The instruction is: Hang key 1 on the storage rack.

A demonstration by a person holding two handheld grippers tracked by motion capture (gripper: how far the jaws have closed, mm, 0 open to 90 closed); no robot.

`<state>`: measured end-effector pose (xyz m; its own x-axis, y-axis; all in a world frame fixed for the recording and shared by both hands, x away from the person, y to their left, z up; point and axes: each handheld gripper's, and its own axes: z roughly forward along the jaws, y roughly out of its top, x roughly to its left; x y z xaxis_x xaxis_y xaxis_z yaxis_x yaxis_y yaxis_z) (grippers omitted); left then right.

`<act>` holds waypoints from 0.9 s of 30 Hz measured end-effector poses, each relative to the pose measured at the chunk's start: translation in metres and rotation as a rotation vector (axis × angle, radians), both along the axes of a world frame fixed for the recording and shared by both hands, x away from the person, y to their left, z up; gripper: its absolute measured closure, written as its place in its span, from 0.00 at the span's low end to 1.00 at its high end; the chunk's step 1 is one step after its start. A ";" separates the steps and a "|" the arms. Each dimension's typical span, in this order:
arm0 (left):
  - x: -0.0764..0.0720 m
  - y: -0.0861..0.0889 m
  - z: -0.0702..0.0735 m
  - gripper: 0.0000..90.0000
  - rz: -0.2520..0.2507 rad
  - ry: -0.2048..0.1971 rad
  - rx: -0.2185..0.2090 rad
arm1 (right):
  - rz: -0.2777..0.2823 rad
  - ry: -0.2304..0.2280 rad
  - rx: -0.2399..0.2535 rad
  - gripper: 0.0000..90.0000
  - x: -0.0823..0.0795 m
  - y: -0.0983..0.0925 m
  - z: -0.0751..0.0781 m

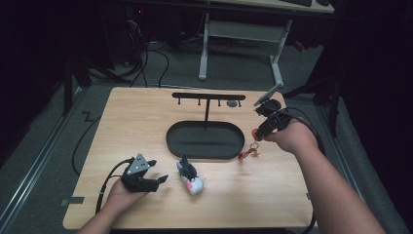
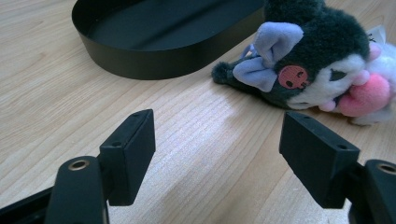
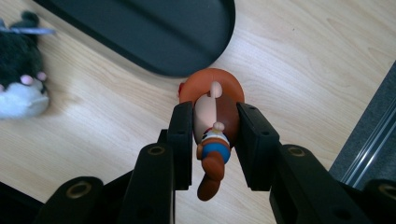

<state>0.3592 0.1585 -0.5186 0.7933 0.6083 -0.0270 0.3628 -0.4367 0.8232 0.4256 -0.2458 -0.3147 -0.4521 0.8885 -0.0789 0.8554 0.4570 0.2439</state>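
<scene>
the right gripper (image 3: pixel 215 135) is clamped on the figurine (image 3: pixel 212 135), hanging lengthwise between its jaws, beside the tray (image 3: pixel 154 32); left gripper (image 2: pixel 217 154) gapes.

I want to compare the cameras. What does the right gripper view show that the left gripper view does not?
Right gripper view: the right gripper shut on a small orange figure, lifted above the table. Left gripper view: the left gripper, jaws open with nothing between them, low over the wood. Both share the black oval tray, the dark plush toy and the wooden table.
</scene>
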 end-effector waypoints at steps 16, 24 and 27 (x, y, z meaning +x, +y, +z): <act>-0.001 0.000 0.001 0.30 -0.003 -0.002 0.002 | -0.023 -0.038 0.022 0.77 0.018 0.005 0.034; -0.001 0.001 0.001 0.30 -0.002 -0.001 0.001 | -0.017 -0.051 0.032 0.77 0.032 0.013 0.037; -0.001 0.001 0.000 0.30 0.000 0.000 -0.001 | -0.014 -0.054 0.035 0.77 0.038 0.016 0.040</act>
<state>0.3582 0.1595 -0.5181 0.7935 0.6079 -0.0277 0.3625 -0.4357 0.8239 0.4637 -0.2294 -0.2751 -0.4357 0.8972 -0.0720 0.8467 0.4357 0.3055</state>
